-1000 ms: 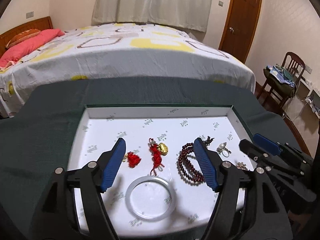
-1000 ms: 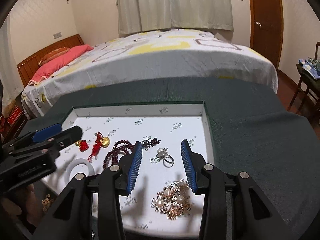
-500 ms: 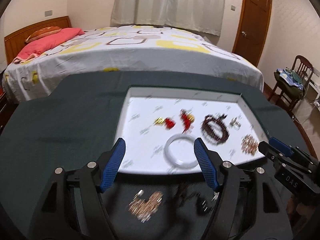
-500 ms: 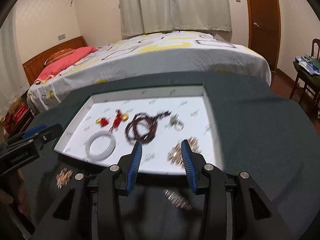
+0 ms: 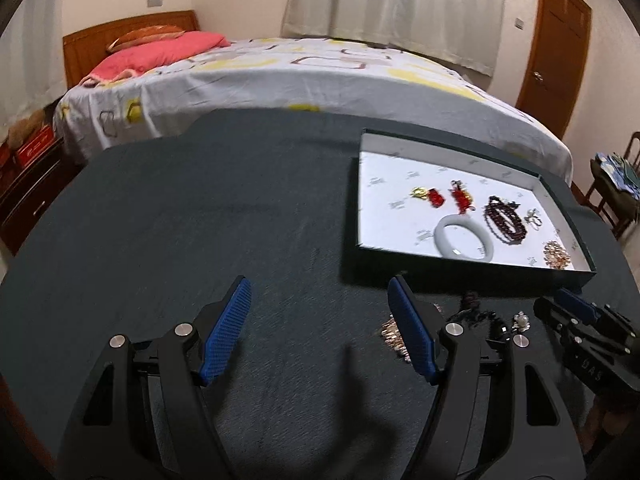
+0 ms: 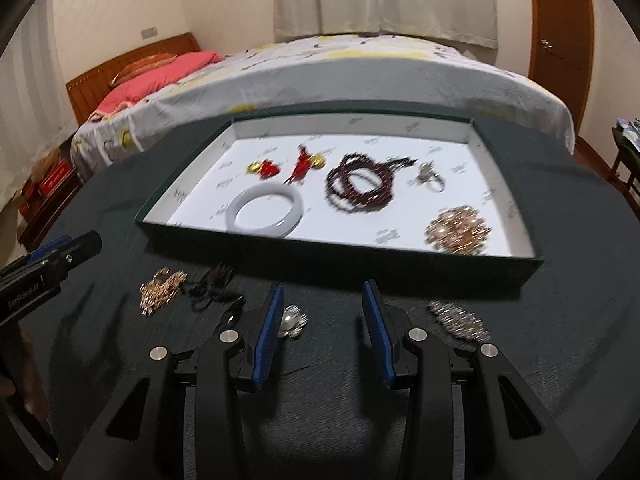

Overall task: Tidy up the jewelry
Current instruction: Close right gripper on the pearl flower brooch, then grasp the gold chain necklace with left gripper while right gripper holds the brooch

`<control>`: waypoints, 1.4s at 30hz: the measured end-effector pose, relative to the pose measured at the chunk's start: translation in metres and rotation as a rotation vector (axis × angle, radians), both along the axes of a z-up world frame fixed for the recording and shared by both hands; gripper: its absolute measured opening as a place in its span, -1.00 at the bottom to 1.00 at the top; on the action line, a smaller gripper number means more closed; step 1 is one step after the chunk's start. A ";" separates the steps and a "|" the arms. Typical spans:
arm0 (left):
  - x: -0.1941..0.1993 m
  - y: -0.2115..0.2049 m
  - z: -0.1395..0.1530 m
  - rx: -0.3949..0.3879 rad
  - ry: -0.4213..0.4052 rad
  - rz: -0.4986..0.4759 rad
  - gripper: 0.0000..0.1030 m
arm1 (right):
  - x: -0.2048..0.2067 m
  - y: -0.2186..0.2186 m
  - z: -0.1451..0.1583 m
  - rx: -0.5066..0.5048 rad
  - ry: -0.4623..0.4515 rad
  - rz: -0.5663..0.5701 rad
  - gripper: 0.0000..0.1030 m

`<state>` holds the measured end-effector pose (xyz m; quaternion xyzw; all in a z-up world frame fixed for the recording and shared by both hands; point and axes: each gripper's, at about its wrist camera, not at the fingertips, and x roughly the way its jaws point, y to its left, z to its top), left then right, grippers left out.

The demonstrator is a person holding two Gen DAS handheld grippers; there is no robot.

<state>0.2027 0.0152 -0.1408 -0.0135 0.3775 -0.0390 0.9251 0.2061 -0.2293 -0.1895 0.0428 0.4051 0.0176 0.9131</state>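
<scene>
One shallow rectangular tray [image 6: 516, 196], dark green outside and lined in white printed paper, sits on the dark green felt-like tablecloth [image 5: 200, 216]. Six pieces lie inside it: one smooth pale bangle [image 6: 264, 210] near the front wall, two red knotted charms with gold ornaments [image 6: 265, 168] [image 6: 305, 162] behind it, one coil of dark red beads [image 6: 358, 188] to their right, one silver ring [image 6: 432, 178] further right, and one round gold filigree brooch [image 6: 458, 230] at the front right corner.

Four more pieces rest on the cloth just in front of the tray: one gold chain-like cluster [image 6: 160, 290], one black beaded string [image 6: 212, 288] touching it, one pearl-and-silver brooch [image 6: 294, 320], and one elongated silver rhinestone piece [image 6: 458, 320].

The left gripper [image 5: 320, 320] has its jaws spread wide with nothing between the textured blue pads, only bare cloth. The right gripper [image 6: 322, 320] stands with a narrower gap, also empty; the pearl brooch lies just beside and partly behind its left finger, and the rhinestone piece lies outside its right finger.

Both views are somewhat blurred. A bed [image 5: 280, 76] with a patterned sheet stands behind the table.
</scene>
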 end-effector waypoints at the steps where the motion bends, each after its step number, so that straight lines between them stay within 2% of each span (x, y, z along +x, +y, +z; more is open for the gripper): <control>1: 0.000 0.001 -0.001 0.001 0.002 0.001 0.34 | 0.000 0.002 -0.001 -0.004 0.004 0.004 -0.21; 15: -0.001 -0.001 -0.004 0.015 0.010 0.003 0.34 | 0.004 0.014 -0.015 -0.037 0.071 0.039 -0.24; 17: -0.001 -0.001 -0.004 0.015 0.012 0.001 0.34 | 0.004 0.013 -0.015 -0.046 0.070 0.040 -0.45; 19: -0.001 -0.002 -0.005 0.014 0.015 -0.001 0.34 | 0.003 0.011 -0.015 -0.043 0.070 0.042 -0.54; 30: -0.005 -0.018 -0.014 0.017 0.034 -0.043 0.34 | -0.004 -0.006 -0.011 -0.025 0.053 0.017 -0.54; 42: -0.002 -0.055 -0.023 0.022 0.057 -0.130 0.34 | -0.015 -0.032 -0.003 -0.009 0.027 -0.024 -0.54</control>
